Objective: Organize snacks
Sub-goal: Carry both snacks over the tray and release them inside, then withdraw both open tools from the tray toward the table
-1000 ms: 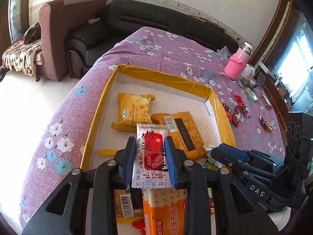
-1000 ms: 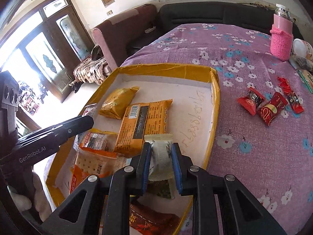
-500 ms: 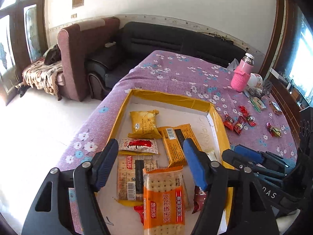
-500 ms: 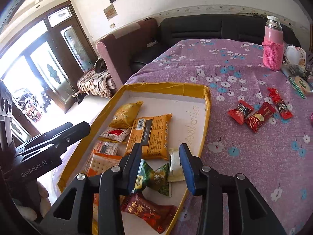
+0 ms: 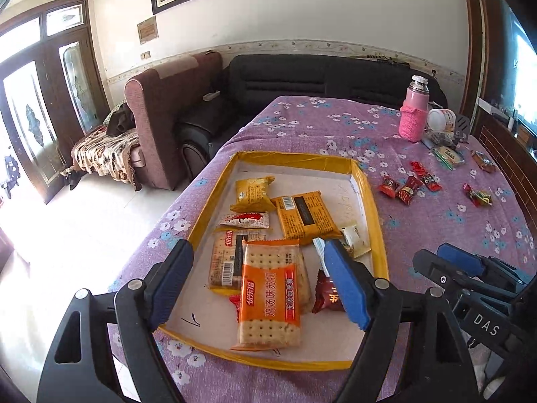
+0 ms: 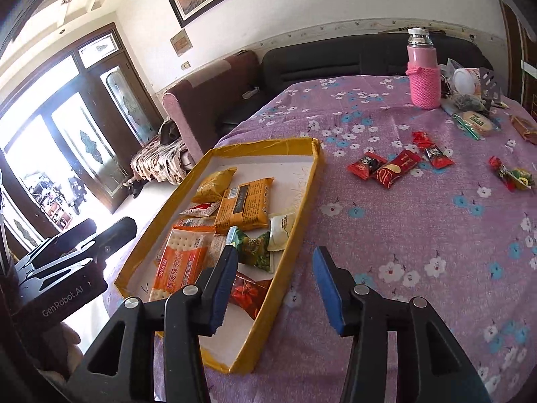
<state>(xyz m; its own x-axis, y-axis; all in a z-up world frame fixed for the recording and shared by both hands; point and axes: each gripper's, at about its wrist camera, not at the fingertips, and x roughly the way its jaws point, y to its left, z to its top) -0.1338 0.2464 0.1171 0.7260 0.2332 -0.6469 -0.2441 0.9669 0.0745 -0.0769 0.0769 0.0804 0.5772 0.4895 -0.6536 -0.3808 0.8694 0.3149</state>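
A shallow yellow-rimmed tray on the purple flowered table holds several snack packs. Among them are an orange cracker pack, a red-and-white sachet and a small white candy. My left gripper hovers above the tray's near end, its jaws opening with nothing held between them. My right gripper hangs over the tray's right rim, jaws opening and empty. Red wrapped candies lie loose on the cloth to the right.
A pink-sleeved bottle stands at the table's far right beside a white jar and more wrapped snacks. Sofas line the wall beyond the table. The floor drops away left of the table edge.
Both grippers let go of their packs and opened: the red-and-white sachet and the white candy now lie in the tray. Both hands drew back and rose from the tray.
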